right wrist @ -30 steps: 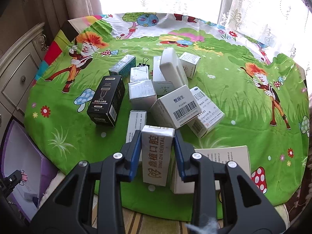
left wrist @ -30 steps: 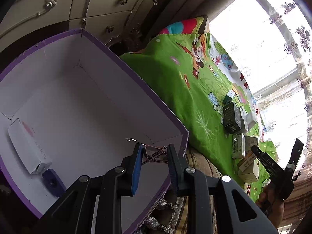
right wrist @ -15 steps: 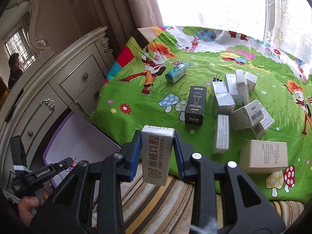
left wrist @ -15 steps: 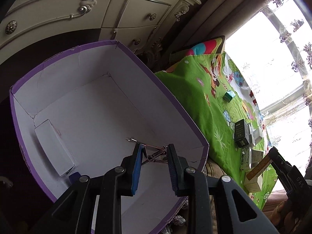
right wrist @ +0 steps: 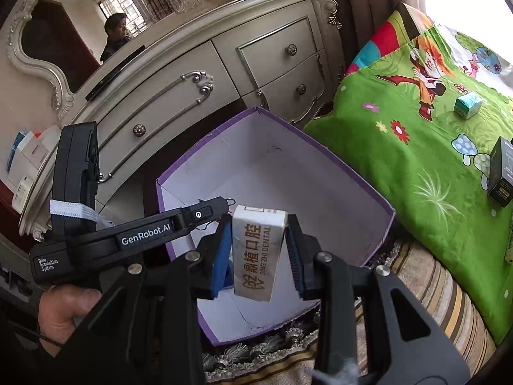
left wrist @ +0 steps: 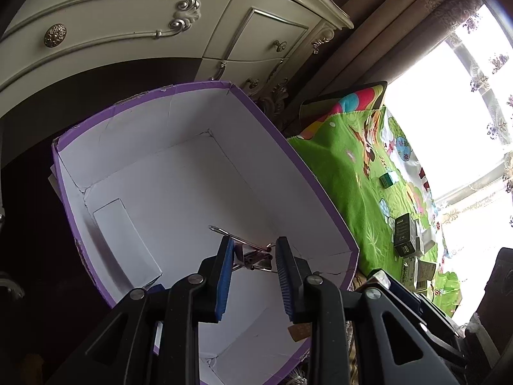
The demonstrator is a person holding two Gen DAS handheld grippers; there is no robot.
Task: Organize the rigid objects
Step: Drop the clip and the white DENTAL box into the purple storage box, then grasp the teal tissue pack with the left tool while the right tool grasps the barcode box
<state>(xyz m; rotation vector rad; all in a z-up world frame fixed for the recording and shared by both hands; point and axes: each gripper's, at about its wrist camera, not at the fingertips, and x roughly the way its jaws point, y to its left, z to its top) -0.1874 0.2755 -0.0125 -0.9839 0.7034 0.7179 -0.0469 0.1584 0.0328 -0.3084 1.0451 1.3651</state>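
Above the open purple storage box [left wrist: 320,192] my left gripper [left wrist: 253,243] stays shut on a dark-red binder clip [left wrist: 253,256] with wire handles, and its jaws are starting to open. The same gripper [right wrist: 224,207] shows in the right wrist view, held by a hand [right wrist: 64,308]. My right gripper [right wrist: 258,221] hangs over the purple box [right wrist: 320,147]. Its jaws are opening, and the white "DING ZHI DENTAL" carton [right wrist: 256,253] sits tilted and loose between them. A flat white box [left wrist: 125,240] lies on the purple box's floor.
A cream dresser [right wrist: 192,64] with a mirror stands just behind the purple box. To the right, a green cartoon mat [right wrist: 416,160] carries a black carton [right wrist: 503,173], a teal box [right wrist: 468,106] and several more cartons [left wrist: 416,266]. A striped cushion edge [right wrist: 433,288] runs below the mat.
My right gripper swung left from the mat to above the purple box with the white carton, and its jaws have parted so the carton tilts. The left gripper drifted over the box, clip still held.
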